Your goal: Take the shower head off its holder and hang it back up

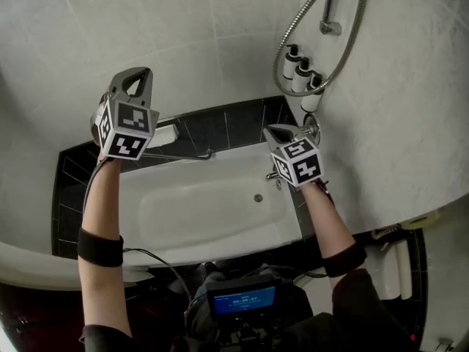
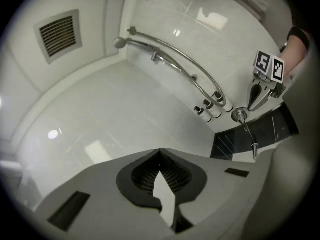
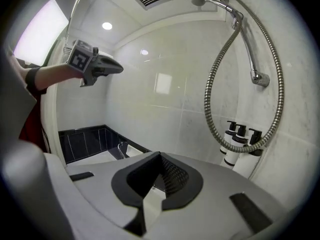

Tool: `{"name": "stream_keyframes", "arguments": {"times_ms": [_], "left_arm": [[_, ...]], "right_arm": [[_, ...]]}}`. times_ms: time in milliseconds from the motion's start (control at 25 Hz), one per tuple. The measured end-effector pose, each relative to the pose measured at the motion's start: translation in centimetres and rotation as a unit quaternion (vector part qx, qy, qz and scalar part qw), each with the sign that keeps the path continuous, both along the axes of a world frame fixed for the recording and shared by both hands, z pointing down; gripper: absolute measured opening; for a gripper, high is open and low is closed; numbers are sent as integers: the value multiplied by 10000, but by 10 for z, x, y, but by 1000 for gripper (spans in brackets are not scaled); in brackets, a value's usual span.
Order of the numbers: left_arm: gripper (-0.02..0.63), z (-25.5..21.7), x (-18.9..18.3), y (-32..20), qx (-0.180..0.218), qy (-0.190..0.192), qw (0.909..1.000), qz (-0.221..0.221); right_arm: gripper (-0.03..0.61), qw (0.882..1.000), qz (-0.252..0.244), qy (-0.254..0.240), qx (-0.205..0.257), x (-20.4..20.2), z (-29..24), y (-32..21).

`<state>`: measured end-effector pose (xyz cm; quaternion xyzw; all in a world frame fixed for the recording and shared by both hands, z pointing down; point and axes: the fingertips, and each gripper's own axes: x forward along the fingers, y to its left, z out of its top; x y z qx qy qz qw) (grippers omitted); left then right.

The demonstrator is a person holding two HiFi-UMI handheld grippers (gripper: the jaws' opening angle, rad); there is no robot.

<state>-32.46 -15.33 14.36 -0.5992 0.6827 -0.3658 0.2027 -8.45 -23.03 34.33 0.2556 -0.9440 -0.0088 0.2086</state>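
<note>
The shower head sits in its holder at the top of the wall rail, high above both grippers. Its metal hose droops in a long loop past the three pump bottles. With the head hung up and nothing in either gripper, the moment could fall before the lift-off or after the hanging-up (the views alone do not settle which). I judge it as a resting point between steps.

If the lift-off is to come, the next move calls for a long reach upward. One gripper must climb to the handle just below the holder and open wide enough to take it. It then has to grip firmly and draw the head up and out without snagging the hose loop.

The left gripper is held out over the far edge of the bathtub, pointing at the bare tiled wall. Its jaws are closed together with nothing between them, as its own view shows. The right gripper hovers near the tap end of the tub, just below the bottles. Its jaws are likewise pressed together and empty. Neither gripper touches the hose, the rail or the wall, and both are well apart from the shower head.
</note>
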Motion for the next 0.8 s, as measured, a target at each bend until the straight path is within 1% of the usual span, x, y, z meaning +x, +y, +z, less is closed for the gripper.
{"name": "stream_keyframes", "arguments": {"times_ms": [120, 200, 320, 400, 480, 640, 720, 800], "left_arm": [[0, 48, -15, 27, 17, 893, 9959, -135], [0, 78, -23, 44, 45, 1482, 9886, -256], [0, 119, -34, 70, 133, 2372, 9700, -508], [0, 139, -39, 83, 186, 2796, 9578, -646], [0, 158, -44, 97, 241, 3070, 9482, -786], [0, 192, -55, 124, 328, 3467, 9313, -1064], [0, 207, -57, 136, 241, 3570, 9263, -1180], [0, 217, -56, 145, 191, 3611, 9237, -1265]], "right_arm": [[21, 10000, -28, 29, -46, -8, 9, 5], [21, 9999, -59, 15, -90, -14, 13, 10], [21, 9998, -158, 13, -153, -23, 19, 20], [21, 9996, -215, -17, -163, -30, 18, 25], [21, 9995, -253, -63, -175, -35, 16, 30], [21, 9994, -265, -152, -187, -39, 14, 35], [21, 9991, -255, -226, -254, -40, 14, 36], [21, 9989, -248, -262, -307, -38, 15, 38]]}}
